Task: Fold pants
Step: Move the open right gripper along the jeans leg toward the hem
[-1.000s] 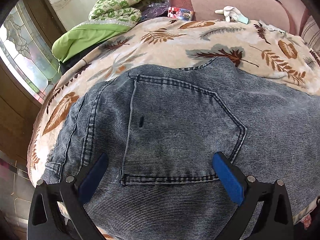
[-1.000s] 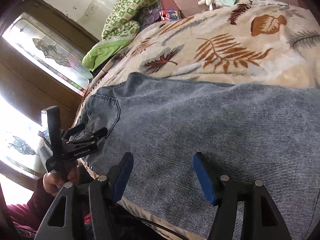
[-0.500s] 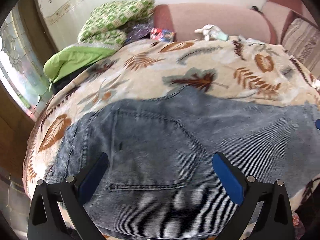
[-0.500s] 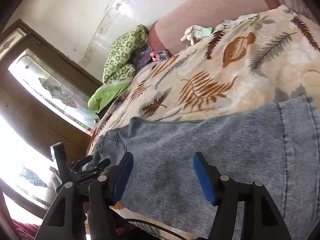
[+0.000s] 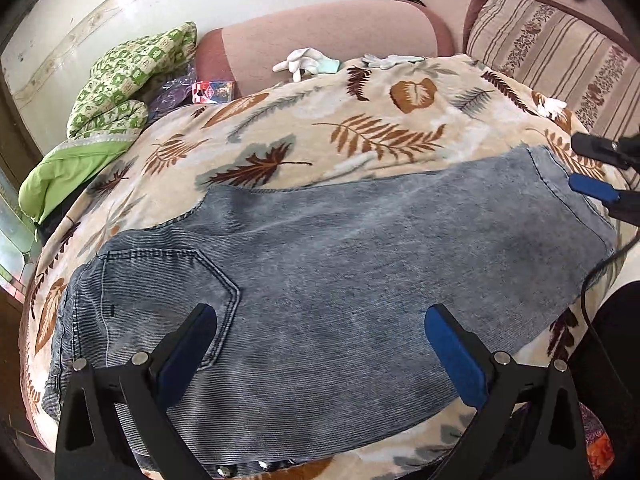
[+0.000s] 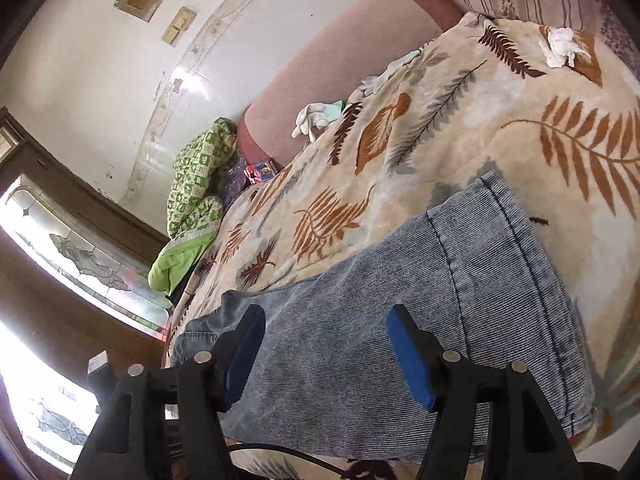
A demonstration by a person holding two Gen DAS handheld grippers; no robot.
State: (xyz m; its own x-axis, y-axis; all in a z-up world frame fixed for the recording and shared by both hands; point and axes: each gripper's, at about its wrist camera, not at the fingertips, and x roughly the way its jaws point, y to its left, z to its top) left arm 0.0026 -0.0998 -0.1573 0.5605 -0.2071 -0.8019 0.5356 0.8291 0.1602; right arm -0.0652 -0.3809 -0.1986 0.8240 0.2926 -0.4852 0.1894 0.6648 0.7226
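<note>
— So, where are the pants (image 5: 340, 264)?

— Spread flat on the leaf-print blanket (image 5: 360, 120), folded lengthwise so one leg lies over the other. The back pocket (image 5: 160, 292) faces up at the waist end, on the left of the left wrist view; the hem end reaches toward the right edge of the blanket.

— And the left claw (image 5: 320, 344)?

— Spread wide, holding nothing. It hovers over the near edge of the denim, its blue pads (image 5: 188, 348) apart on either side of the seat area.

— The right claw (image 6: 324, 352)?

— Also gaping, empty, above the lower leg near the hem (image 6: 520, 280). In the left wrist view its tips show at the far right, just beside the hem corner (whether they touch the cloth, I cannot tell).

— Anything else around?

— A green patterned quilt (image 5: 116, 84) bunched at the far left corner, a white glove (image 5: 300, 62) by the pink sofa back (image 5: 328, 40), a striped cushion (image 5: 552, 52) on the right, and a stained-glass window (image 6: 68, 252) in the right wrist view.
</note>
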